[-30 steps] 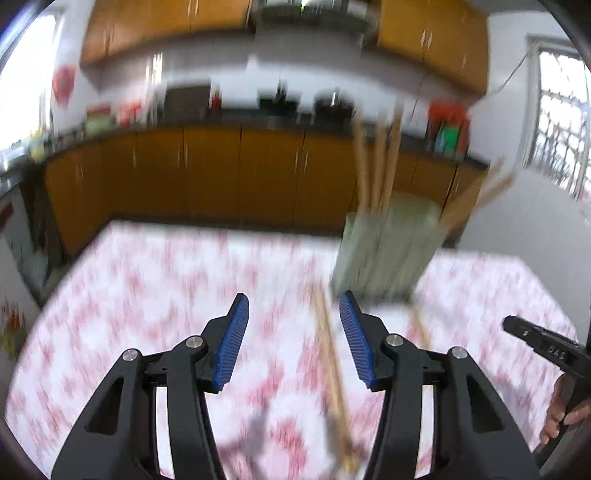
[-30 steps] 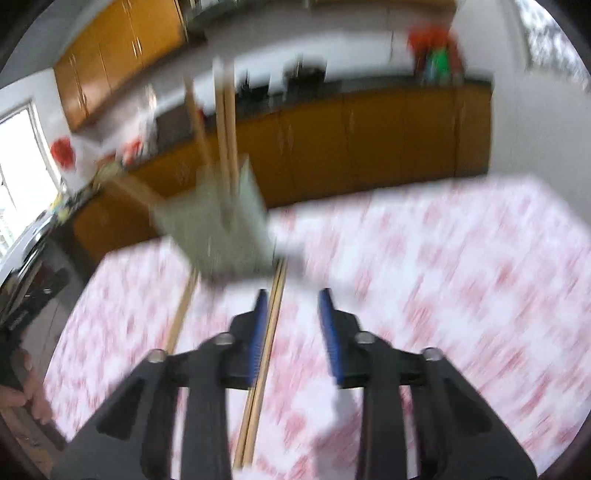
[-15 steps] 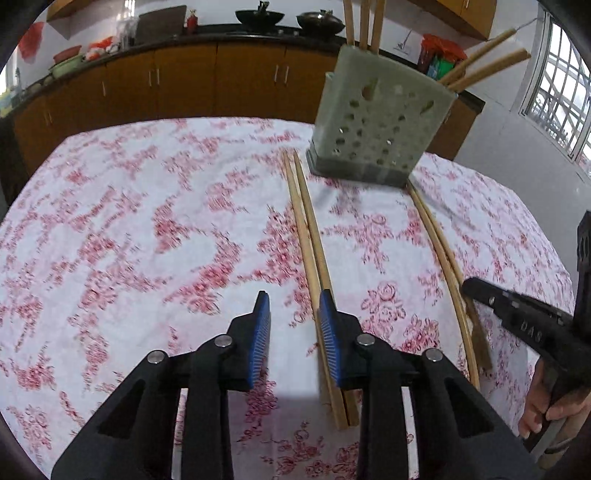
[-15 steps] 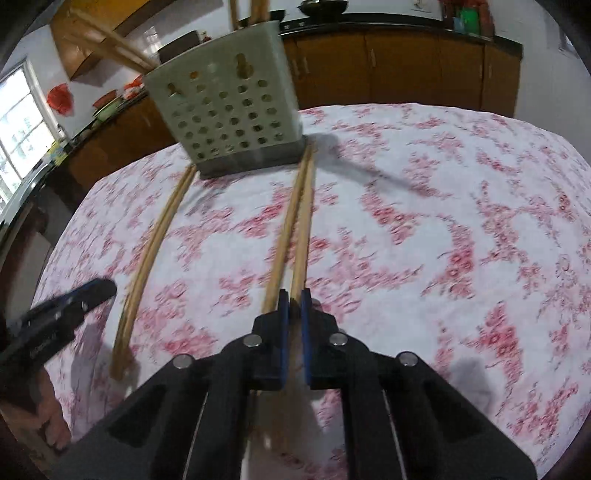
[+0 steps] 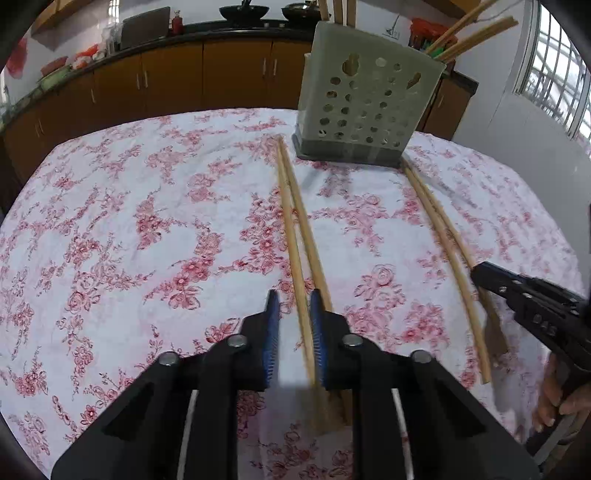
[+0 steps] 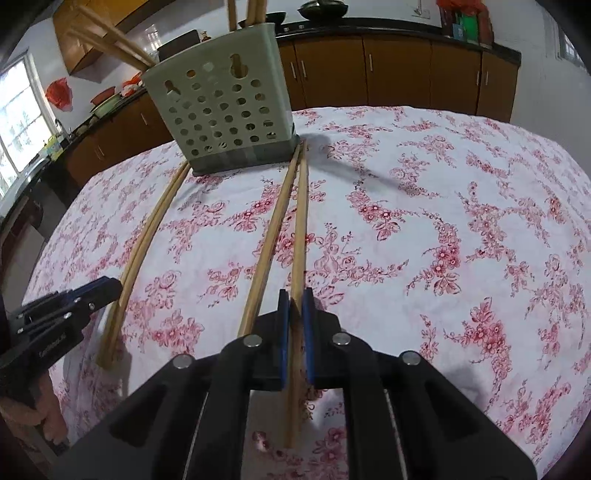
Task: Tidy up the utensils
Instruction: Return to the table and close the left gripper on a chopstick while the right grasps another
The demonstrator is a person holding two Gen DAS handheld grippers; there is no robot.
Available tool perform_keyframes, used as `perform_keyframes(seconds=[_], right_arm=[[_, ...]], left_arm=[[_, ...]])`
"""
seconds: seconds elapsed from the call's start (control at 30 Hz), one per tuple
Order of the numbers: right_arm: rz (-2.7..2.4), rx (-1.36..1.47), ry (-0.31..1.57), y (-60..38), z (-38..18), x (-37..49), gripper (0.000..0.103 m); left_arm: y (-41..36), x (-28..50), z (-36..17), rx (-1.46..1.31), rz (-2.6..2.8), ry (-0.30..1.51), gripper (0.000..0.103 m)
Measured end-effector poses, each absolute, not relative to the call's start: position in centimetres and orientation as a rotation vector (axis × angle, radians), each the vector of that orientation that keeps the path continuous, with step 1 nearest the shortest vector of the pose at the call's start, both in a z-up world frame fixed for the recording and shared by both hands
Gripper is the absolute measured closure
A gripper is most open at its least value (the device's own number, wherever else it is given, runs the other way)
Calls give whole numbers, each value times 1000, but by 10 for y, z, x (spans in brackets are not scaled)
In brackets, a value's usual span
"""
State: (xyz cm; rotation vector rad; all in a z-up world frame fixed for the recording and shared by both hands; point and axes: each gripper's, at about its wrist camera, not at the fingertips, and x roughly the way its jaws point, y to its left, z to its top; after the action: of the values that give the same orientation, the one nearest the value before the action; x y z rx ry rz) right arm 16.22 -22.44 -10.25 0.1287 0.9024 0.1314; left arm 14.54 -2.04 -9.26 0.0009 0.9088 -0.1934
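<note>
**A:** Chopsticks (image 5: 436, 229) first: where do they lie?

**B:** Two pairs lie flat on the flowered tablecloth (image 5: 129, 206). Both run lengthways from the near edge up to the perforated holder (image 5: 365, 107), one pair at each of its front corners. More sticks (image 5: 476, 31) already stand in the holder and lean out of its top.

**A:** Why one pair to each side?

**B:** I judge it lets each hand work its own pair without crossing the other. The left gripper (image 5: 293, 299) is down over the left pair (image 5: 291, 221), and the right gripper (image 6: 295, 299) is over the right pair (image 6: 284, 229).

**A:** Are the tongs gripping?

**B:** The right ones are clenched on the right-hand stick (image 6: 301, 221) of their pair. The blue pads press it from both sides close to its near end, and its partner runs free just outside the left finger. The left ones have just been closing but grasp nothing yet. One stick of the left pair lies between the jaws, close to the right pad, with bare cloth showing between it and the left pad.

**A:** Why take hold so near the end?

**B:** Probably so the long part hangs clear and can be tipped into the holder far end first. Both grippers point steeply down at the cloth, which suits pinching a thin stick that lies flat.

**A:** What's the risk?

**B:** A slim stick may pivot in narrow pads, and the partner lying just beside it could get dragged along.
</note>
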Motion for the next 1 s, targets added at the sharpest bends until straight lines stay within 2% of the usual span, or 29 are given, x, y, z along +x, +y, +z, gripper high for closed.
perform_keyframes(seconds=[0.17,0.43,1.0], right_arm=[[112,106,890,-229,-102,166,94],[47,111,872,-244,-103,185,94],[53,114,871,-242,-104,188,93]], left_arm=[[-19,152,-93,39,-164,894,95],[26,182,-92,-46,-48,897,95],[34,181,-92,-116,-74,883,95]])
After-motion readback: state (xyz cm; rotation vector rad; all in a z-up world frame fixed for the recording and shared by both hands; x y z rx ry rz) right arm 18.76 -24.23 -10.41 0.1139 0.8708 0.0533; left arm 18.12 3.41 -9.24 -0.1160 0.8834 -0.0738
